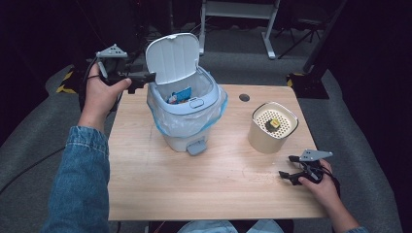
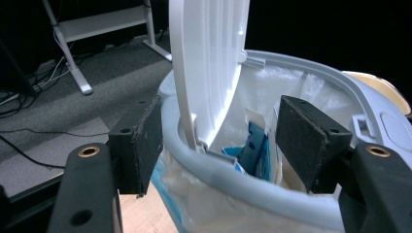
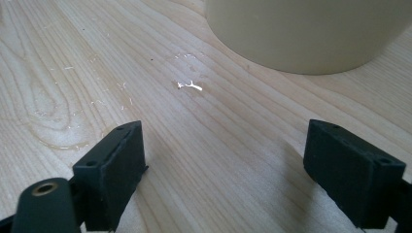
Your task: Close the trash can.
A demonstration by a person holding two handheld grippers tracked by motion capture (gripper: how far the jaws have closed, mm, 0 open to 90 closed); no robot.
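Observation:
A small pale-blue pedal bin (image 1: 187, 109) with a clear liner stands on the wooden table (image 1: 218, 179). Its white lid (image 1: 173, 58) is raised upright. My left gripper (image 1: 143, 81) is open at the bin's back-left rim, beside the lid's hinge. In the left gripper view, the left gripper (image 2: 221, 141) has its pads on either side of the lid (image 2: 209, 63) and the rim (image 2: 233, 179), clear of both. Blue packaging (image 2: 255, 150) lies inside the bin. My right gripper (image 1: 287, 166) rests open near the table's front right, nothing between its pads (image 3: 111, 174).
A beige cylinder (image 1: 272, 127) with a perforated top and a small yellow piece on it stands right of the bin, just beyond the right gripper. The bin's pedal (image 1: 197, 145) faces the front. A round hole (image 1: 244, 97) marks the table's back. A desk frame (image 1: 238, 9) stands on the floor behind.

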